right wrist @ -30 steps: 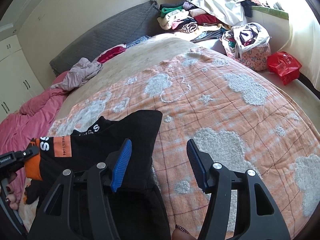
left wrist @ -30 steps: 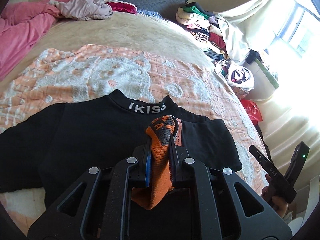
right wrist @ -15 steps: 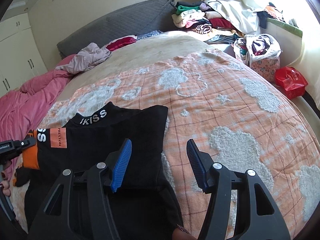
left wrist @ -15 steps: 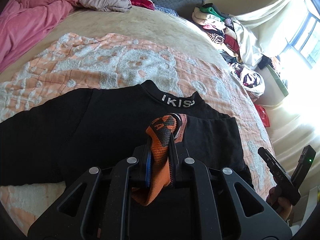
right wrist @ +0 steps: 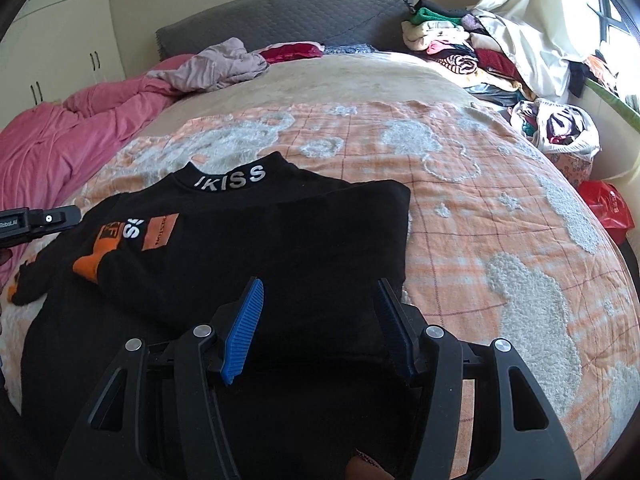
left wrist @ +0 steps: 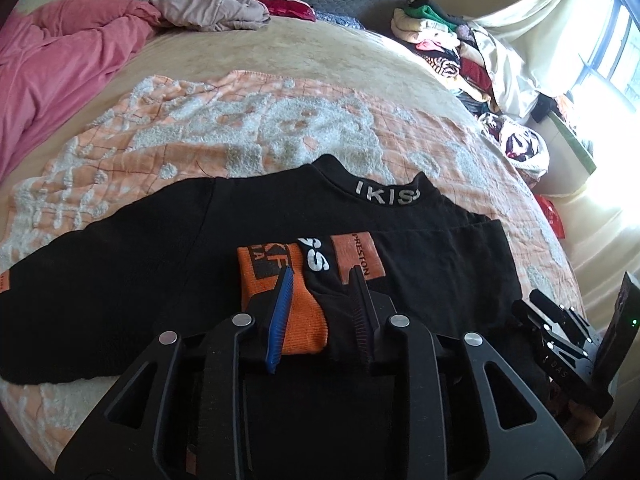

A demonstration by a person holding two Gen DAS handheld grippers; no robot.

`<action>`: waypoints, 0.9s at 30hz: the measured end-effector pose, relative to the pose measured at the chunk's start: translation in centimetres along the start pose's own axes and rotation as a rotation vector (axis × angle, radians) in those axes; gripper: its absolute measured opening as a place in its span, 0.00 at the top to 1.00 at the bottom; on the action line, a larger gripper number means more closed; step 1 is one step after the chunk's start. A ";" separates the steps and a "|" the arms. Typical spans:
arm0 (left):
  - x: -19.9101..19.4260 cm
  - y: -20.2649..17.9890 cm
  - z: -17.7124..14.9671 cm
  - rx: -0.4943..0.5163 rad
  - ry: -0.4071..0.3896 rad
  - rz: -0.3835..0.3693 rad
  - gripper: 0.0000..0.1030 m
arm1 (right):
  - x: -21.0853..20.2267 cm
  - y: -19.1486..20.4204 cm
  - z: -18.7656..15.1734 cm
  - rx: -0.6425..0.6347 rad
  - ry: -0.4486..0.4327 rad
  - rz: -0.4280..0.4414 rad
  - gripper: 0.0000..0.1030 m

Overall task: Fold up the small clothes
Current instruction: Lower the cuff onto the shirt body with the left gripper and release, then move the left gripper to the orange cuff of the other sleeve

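Observation:
A black top [left wrist: 168, 264] with white "IKISS" lettering on its collar lies on the orange and white blanket [left wrist: 240, 120]; it also shows in the right wrist view [right wrist: 256, 248]. One sleeve is folded across the body, and its orange cuff [left wrist: 276, 280] lies flat on the top. My left gripper [left wrist: 322, 280] is open, its fingers either side of the cuff. My right gripper [right wrist: 320, 292] is open and empty, low over the top's right side, and appears at the right edge of the left wrist view [left wrist: 560, 332].
A pink duvet [left wrist: 60, 64] lies at the left of the bed. Loose garments [left wrist: 212, 8] lie by the grey headboard [right wrist: 280, 20]. A clothes pile [right wrist: 452, 44], a full bag [right wrist: 560, 124] and a red bag [right wrist: 608, 208] stand on the right by the window.
My left gripper has opened and let go of the orange cuff, which now lies flat on the top. My right gripper has moved left over the top.

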State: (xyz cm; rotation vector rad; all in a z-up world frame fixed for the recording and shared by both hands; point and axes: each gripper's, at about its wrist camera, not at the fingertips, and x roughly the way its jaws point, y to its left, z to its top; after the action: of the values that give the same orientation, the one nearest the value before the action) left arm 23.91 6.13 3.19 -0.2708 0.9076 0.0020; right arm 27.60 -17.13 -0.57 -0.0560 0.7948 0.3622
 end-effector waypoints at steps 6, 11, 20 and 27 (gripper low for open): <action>4.2 -0.1 -2.6 0.038 0.114 0.044 0.79 | 1.0 0.1 -0.5 -0.013 0.068 0.002 0.41; 4.3 0.5 -3.5 0.034 0.107 0.042 0.79 | 2.4 -1.5 -1.0 0.048 0.142 0.004 0.38; 3.5 0.3 -3.6 0.039 0.105 0.029 0.73 | 1.7 -1.2 -1.2 0.046 0.123 0.016 0.34; 1.9 0.6 -3.8 0.025 0.084 0.011 0.59 | 0.9 -1.0 -1.0 0.060 0.086 0.029 0.25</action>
State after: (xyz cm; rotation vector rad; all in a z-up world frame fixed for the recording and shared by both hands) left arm 22.04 5.60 -0.69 -0.2440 0.9919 -0.0103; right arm 27.83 -17.94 -1.94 -0.0036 0.8915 0.3651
